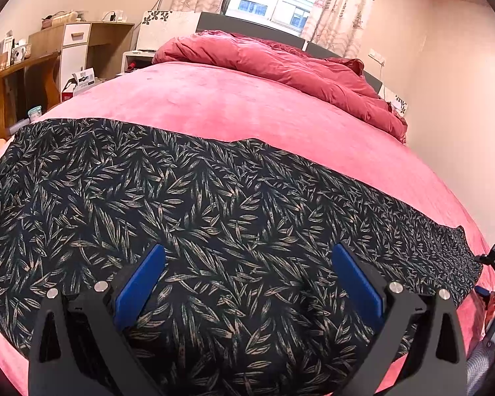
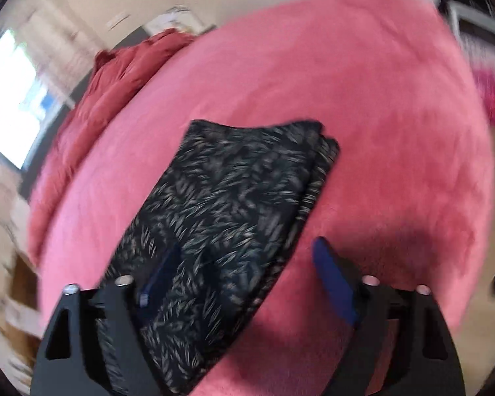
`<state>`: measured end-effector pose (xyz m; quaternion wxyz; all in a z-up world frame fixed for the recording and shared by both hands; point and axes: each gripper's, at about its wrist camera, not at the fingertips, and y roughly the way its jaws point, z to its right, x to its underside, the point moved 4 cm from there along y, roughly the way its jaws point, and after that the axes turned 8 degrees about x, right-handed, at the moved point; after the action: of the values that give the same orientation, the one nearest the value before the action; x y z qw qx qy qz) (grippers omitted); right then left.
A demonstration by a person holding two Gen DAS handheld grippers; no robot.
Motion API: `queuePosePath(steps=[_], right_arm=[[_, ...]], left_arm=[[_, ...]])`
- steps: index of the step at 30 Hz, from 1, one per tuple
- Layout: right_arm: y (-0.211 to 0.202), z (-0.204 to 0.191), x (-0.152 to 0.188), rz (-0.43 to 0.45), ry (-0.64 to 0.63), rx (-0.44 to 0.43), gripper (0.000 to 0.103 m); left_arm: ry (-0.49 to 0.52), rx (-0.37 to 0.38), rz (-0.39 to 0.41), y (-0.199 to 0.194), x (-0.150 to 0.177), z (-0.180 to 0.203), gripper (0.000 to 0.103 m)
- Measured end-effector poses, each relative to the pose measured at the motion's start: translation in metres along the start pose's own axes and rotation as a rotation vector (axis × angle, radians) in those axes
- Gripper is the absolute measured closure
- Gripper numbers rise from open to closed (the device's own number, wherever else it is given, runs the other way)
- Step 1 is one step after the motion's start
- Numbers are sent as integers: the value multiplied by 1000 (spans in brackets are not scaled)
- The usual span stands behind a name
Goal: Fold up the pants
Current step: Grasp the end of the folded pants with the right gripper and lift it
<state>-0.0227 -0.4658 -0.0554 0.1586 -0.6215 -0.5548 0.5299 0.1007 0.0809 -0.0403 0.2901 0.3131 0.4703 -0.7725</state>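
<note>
Right wrist view | pants (image 2: 234,198) long axis runs ahead-left | right gripper (image 2: 244,270) spread, straddling near edge | left gripper (image 1: 247,277) spread above cloth

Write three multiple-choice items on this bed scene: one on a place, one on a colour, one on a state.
1. Where do the pants lie?
A. On the wooden desk
B. On the bed cover
C. On the floor

2. What colour are the pads on the left gripper?
A. Blue
B. Yellow
C. White

3. How does the right gripper stand?
A. Shut on the quilt
B. Shut on a box
C. Open, clamping nothing

Key: 1 B, the dark leaf-print cloth is spread on the pink cover. 2 A, both pads show blue against the cloth. 3 C, its fingers stand well apart over the edge of the pants, pressing on nothing.
</note>
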Motion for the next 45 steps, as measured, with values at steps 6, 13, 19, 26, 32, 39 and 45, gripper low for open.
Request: queuePosePath(steps=[6, 13, 19, 26, 32, 39, 45], right_arm=[[22, 21, -22, -32, 217, -132, 48], [54, 13, -40, -75, 284, -232, 74], [59, 12, -42, -88, 300, -269, 94], [18, -7, -35, 21, 143, -261, 94], [-19, -33, -33, 99, 9, -259, 95], [-59, -85, -24, 141, -124, -333, 95], [-97, -142, 20, 192, -304, -422, 95]], left_arm=[[-2, 0, -2, 1, 0, -1, 2], [-3, 1, -5, 2, 1, -2, 2], [-5, -4, -18, 6, 1, -3, 2], [71, -56, -34, -3, -13, -3, 2], [3, -76, 0, -20, -11, -32, 2], [19, -101, -37, -9, -2, -37, 2], [20, -110, -56, -5, -1, -37, 2]])
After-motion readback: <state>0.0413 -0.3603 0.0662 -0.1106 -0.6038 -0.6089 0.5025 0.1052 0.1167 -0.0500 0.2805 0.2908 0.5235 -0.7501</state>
